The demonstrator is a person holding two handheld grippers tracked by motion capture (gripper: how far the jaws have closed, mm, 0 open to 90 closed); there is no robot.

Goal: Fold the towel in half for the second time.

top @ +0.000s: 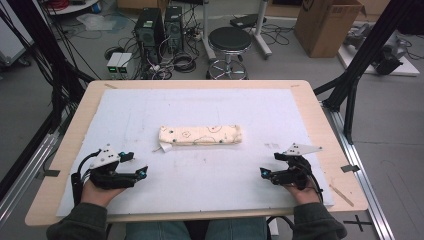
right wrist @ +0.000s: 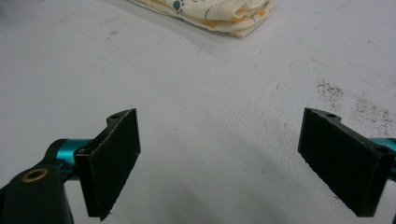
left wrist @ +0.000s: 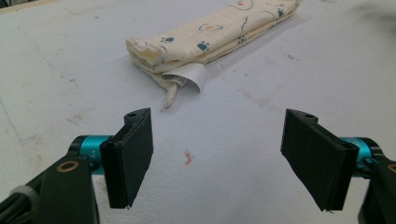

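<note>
Cream fabric with printed paw marks and looping lines, the folded cloth (top: pixel 200 135) lies lengthwise at the middle of the white mat (top: pixel 150 110) that covers the wooden table (top: pixel 70 135). It rests well ahead of both grippers, roughly between them.

From the high view, the left gripper (top: pixel 141 173) sits near the front left of the mat, held in a hand (top: pixel 97 192) that comes in from the bottom edge. The right gripper (top: pixel 263 173) sits near the front right. Each carries a grey three-cornered plate, and neither touches the cloth.

The left gripper view adds what the high view leaves small: the cloth's near end is a stack of several layers, with a white tag (left wrist: pixel 190 76) curling out from under it and a loose strip of fabric trailing onto the mat. A small reddish fleck (left wrist: pixel 187 157) lies on the mat between the left gripper's (left wrist: pixel 217 158) two black pads, which stand wide apart with nothing between them.

The right gripper view shows the cloth's other end (right wrist: pixel 219 13), cut off by the top edge, and dark smudges (right wrist: pixel 336 93) on the mat to one side. The right gripper's (right wrist: pixel 233 163) pads are likewise spread wide and empty.

Whatever is printed on the tag is too small to read.
</note>
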